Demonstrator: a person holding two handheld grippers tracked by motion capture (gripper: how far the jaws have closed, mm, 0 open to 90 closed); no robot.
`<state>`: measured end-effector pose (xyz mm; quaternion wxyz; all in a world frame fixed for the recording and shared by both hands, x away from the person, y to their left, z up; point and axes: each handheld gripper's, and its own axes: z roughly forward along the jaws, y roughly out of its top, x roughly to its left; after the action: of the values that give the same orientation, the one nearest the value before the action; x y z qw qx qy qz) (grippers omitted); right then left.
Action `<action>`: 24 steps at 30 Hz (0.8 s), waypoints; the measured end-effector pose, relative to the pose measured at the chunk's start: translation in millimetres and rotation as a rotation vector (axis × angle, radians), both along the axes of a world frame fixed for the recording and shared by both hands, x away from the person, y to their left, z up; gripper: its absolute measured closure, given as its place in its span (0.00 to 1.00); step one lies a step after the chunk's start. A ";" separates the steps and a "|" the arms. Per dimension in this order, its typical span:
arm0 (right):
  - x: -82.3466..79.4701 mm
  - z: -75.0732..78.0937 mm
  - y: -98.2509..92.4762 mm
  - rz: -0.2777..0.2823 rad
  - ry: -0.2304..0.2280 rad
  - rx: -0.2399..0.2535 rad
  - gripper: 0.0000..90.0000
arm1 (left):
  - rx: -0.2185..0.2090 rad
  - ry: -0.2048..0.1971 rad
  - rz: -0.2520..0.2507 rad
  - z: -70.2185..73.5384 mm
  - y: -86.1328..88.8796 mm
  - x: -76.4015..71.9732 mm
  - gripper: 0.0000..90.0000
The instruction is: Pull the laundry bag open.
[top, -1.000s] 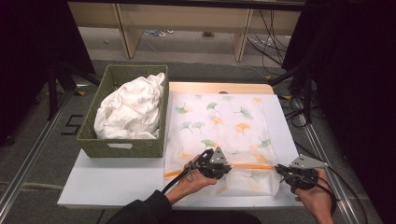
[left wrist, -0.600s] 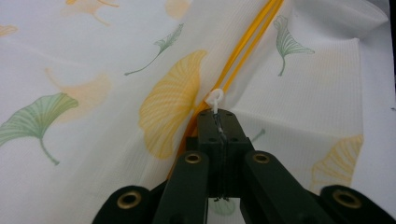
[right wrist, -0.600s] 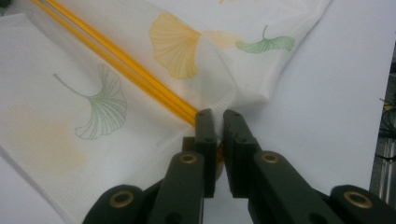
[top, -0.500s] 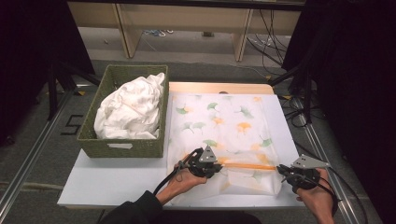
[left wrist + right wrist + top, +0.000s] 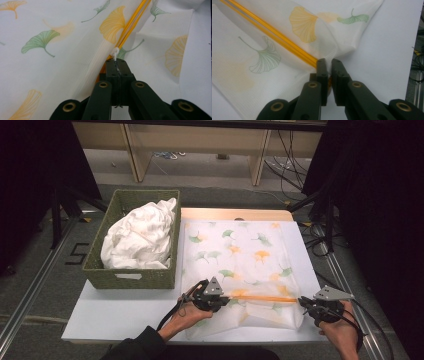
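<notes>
At the near edge, the left gripper [image 5: 222, 301] pinches the zipper pull [image 5: 115, 52] of the leaf-print bag [image 5: 240, 265] lying flat on the white table [image 5: 120, 312]; the right gripper [image 5: 306, 304] clamps the bag's near right corner. The orange zipper [image 5: 262, 298] looks mostly run, nearly finished. Farther left, the basket [image 5: 131, 279] holds white cloth [image 5: 140, 237].

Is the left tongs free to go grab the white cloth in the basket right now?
Probably not: the left tongs are shut on the bag's zipper pull; the white cloth lies apart.
</notes>
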<state>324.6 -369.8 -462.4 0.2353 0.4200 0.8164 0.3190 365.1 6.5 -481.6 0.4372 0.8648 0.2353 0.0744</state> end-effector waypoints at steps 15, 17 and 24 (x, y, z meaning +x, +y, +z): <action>0.7 -2.8 -6.0 -0.018 0.005 -0.005 0.96 | 0.005 0.006 0.028 0.0 23.8 -5.1 0.99; 0.8 -2.9 -6.0 -0.017 0.005 -0.007 0.96 | 0.006 0.006 0.031 0.7 26.0 -6.2 0.99; 2.8 -3.7 -9.5 -0.001 -0.004 -0.024 0.96 | 0.015 0.003 0.035 0.2 35.2 -7.9 0.99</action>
<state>327.4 -379.3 -466.0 0.2421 0.4171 0.8193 0.3100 357.2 41.7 -481.3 0.4290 0.8639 0.2505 0.0823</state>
